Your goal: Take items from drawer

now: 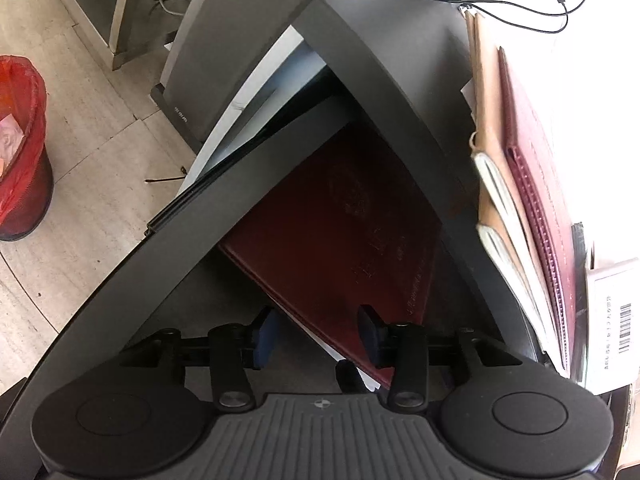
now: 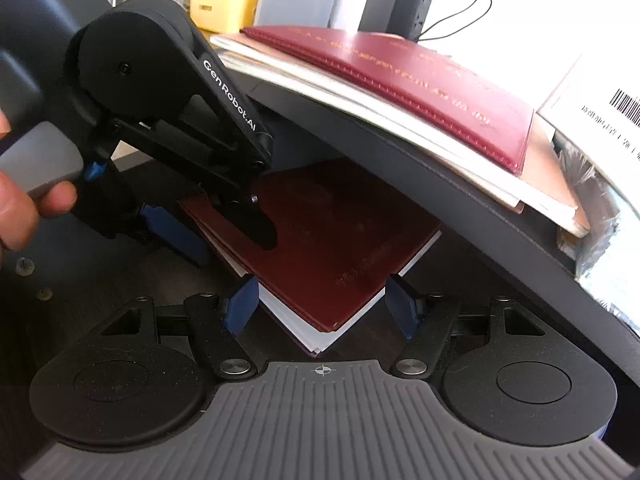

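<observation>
Bin (image 1: 22,152): standing on the pale tiled floor (image 1: 100,128), lined with a red bag, holding scraps of paper.
Cables (image 1: 560,8): two thin black leads trailing across the white desk surface, well apart from the bin.
Yellow box (image 2: 224,8): sitting at the back of the desk, with a reddish fruit showing just behind it.
Power strip (image 2: 424,4): standing upright near the dark post, a black lead looping away from it.
Barcode label (image 2: 626,106): lying on a white package at the desk's right edge.
Grey cabinet (image 1: 200,64): standing on the floor beyond the desk.
</observation>
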`<state>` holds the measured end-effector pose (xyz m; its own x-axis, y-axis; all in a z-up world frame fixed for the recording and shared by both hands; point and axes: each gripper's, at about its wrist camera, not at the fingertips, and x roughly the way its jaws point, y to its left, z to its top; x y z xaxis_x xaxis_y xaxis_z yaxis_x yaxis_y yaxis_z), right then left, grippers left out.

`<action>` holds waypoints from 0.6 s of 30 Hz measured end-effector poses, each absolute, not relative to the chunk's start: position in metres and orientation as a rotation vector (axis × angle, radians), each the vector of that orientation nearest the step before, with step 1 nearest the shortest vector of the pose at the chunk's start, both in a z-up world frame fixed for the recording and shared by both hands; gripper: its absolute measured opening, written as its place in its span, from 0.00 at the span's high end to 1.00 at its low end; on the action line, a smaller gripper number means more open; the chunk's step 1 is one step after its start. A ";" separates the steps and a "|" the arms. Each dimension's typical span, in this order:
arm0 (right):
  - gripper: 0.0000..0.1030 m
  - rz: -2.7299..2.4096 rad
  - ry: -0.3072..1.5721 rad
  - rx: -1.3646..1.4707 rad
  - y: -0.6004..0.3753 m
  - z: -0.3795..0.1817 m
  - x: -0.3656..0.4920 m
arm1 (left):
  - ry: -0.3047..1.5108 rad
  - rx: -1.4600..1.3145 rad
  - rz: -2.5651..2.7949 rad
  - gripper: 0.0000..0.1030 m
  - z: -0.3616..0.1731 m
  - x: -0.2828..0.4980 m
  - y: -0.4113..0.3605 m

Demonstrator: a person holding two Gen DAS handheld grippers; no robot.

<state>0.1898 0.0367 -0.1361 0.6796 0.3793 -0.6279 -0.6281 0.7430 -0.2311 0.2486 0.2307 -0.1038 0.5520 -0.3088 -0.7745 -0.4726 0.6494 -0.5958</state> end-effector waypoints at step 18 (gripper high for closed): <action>0.37 0.619 0.643 -0.477 0.047 -0.154 0.177 | 0.888 -0.869 -0.012 0.65 -0.084 0.247 0.235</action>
<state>0.1773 0.0467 -0.1536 0.6343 0.3779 -0.6745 -0.6593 0.7200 -0.2166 0.2470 0.2351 -0.0840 0.6538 -0.3478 -0.6720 -0.3295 0.6686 -0.6666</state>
